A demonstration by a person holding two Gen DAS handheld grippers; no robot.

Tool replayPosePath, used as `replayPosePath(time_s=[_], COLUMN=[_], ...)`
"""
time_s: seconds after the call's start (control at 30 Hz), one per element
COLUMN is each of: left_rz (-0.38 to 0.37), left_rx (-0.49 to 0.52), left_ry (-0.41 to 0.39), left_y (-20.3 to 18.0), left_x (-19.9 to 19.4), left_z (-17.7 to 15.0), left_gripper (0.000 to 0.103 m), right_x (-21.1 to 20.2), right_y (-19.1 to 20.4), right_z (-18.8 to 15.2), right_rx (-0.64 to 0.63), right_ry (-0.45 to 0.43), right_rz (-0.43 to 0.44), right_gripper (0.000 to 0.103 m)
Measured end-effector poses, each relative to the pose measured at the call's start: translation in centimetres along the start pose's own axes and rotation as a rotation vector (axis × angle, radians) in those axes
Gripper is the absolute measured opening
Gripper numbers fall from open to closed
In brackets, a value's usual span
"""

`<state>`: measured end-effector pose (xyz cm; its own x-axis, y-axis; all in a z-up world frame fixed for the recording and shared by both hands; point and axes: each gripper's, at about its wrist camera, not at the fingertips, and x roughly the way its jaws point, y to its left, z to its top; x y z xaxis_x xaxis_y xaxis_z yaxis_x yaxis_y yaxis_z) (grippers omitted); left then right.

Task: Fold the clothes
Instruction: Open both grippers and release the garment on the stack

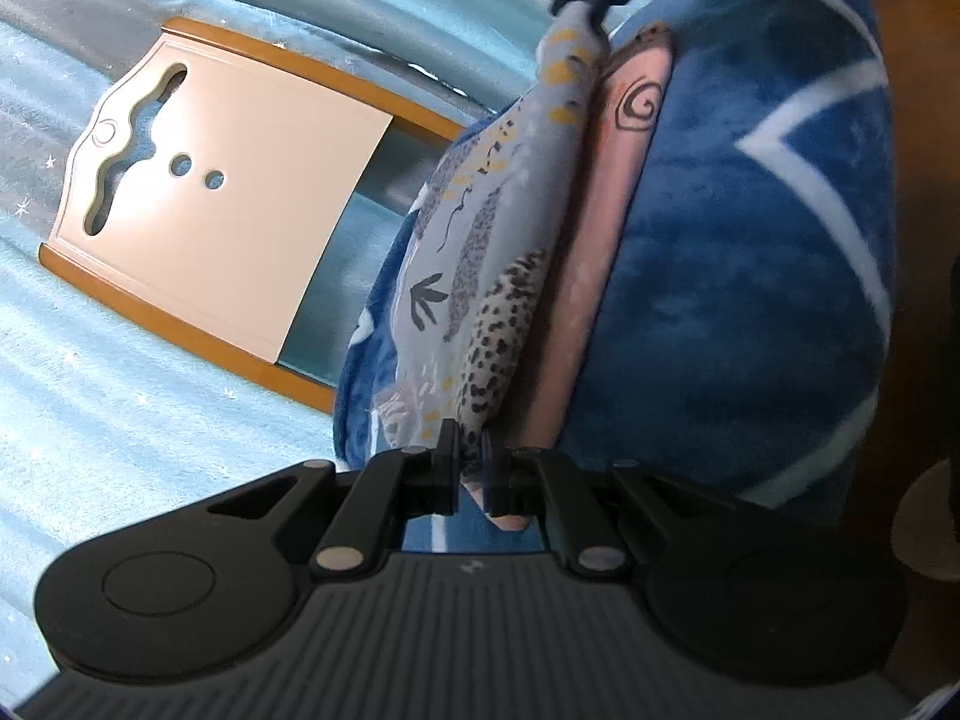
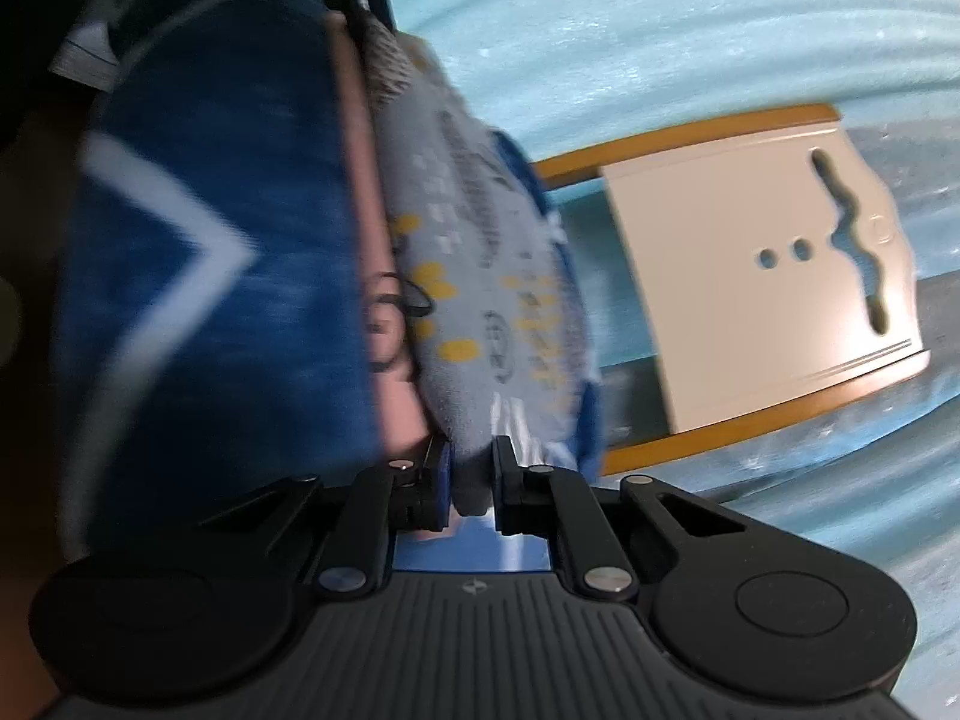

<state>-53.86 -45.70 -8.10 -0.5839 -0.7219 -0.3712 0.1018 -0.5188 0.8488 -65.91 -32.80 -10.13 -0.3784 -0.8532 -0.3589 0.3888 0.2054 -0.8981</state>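
The blue blanket (image 1: 750, 240) bulks just beside the white board (image 1: 228, 192) on the pale blue bedding (image 1: 120, 420), with the patterned cloth (image 1: 480, 252) stretched across it between both tools – left tool (image 1: 471, 462) and right tool (image 2: 471, 468) each clamped on an end. A weak pinch could let an end slip and the fold sag; free room lies beyond the board – the blanket crowds the near side

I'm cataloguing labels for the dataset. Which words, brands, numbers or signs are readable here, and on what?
None reads as text.
Pink cloth: a drawn black spiral, no letters.
Grey patterned cloth: leaf and spot prints only; blurred in the right wrist view.
White board: cut-outs and holes, no writing.
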Motion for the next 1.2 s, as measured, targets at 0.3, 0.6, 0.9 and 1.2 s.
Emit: replayPosePath(time_s=[0.3,0.6,0.9,1.2], left_rz=[-0.035,-0.059,-0.117,-0.176], left_rx=[-0.008,-0.186,-0.647,-0.912], left_ry=[0.017,0.074,0.125,0.217], left_y=[-0.7,0.7,3.5,3.6], left_x=[0.3,-1.0,-3.6,-2.0], left_z=[-0.2,-1.3,-1.5,-0.8], left_gripper=[0.005,0.006,0.026,0.065], right_x=[0.4,-0.2,-2.7,-4.9], right_y=[1.1,0.8,-2.0,-4.2], right_z=[-0.9,-1.2,-3.4,-4.3], right_rx=[0.034,0.074,0.525,1.210], right_ry=[0.026,0.064,0.155,0.125], right_rz=[0.032,0.031,0.107,0.279], right_gripper=[0.014,0.014,0.031,0.054])
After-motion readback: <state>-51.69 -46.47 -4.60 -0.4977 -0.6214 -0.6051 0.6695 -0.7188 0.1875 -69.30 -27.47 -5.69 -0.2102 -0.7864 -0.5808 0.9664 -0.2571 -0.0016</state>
